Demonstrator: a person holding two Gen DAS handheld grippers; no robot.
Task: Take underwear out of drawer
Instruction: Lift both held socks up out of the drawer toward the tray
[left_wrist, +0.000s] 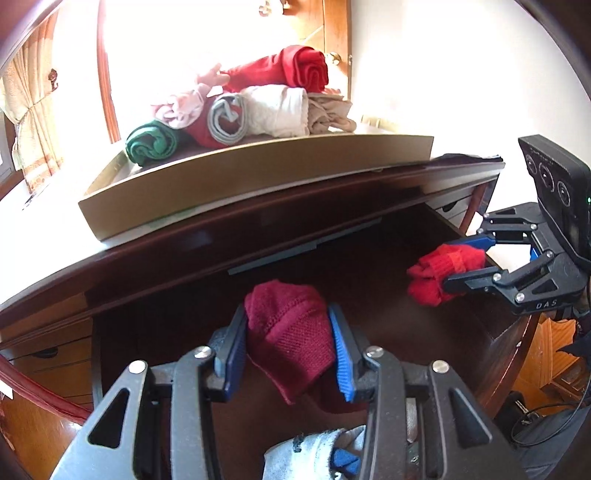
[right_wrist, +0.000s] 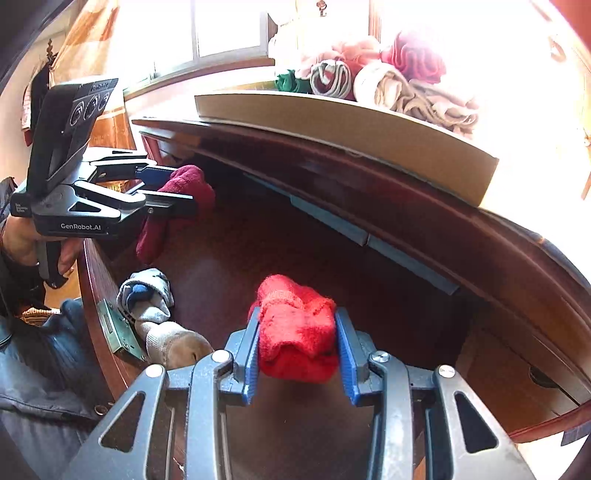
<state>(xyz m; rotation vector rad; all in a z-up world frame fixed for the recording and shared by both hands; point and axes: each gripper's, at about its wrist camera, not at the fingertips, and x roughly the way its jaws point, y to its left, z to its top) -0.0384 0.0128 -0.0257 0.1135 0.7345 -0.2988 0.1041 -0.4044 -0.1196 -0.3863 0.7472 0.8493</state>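
My left gripper (left_wrist: 290, 345) is shut on a dark red knitted garment (left_wrist: 291, 332), held above the open dark wooden drawer (left_wrist: 369, 258). The same left gripper (right_wrist: 177, 190) and dark red garment (right_wrist: 192, 184) appear at the left in the right wrist view. My right gripper (right_wrist: 297, 345) is shut on a bright red rolled garment (right_wrist: 295, 328), also over the drawer (right_wrist: 332, 258). In the left wrist view the right gripper (left_wrist: 469, 260) and its bright red roll (left_wrist: 443, 271) hang at the right. A grey and blue rolled piece (right_wrist: 147, 295) lies in the drawer's near left corner.
A flat tan tray (left_wrist: 258, 173) sits on the dresser top above the drawer and carries several rolled garments (left_wrist: 258, 107) in red, white, green, pink and beige. A person's hand (right_wrist: 22, 236) grips the left tool. Bright window and curtain behind.
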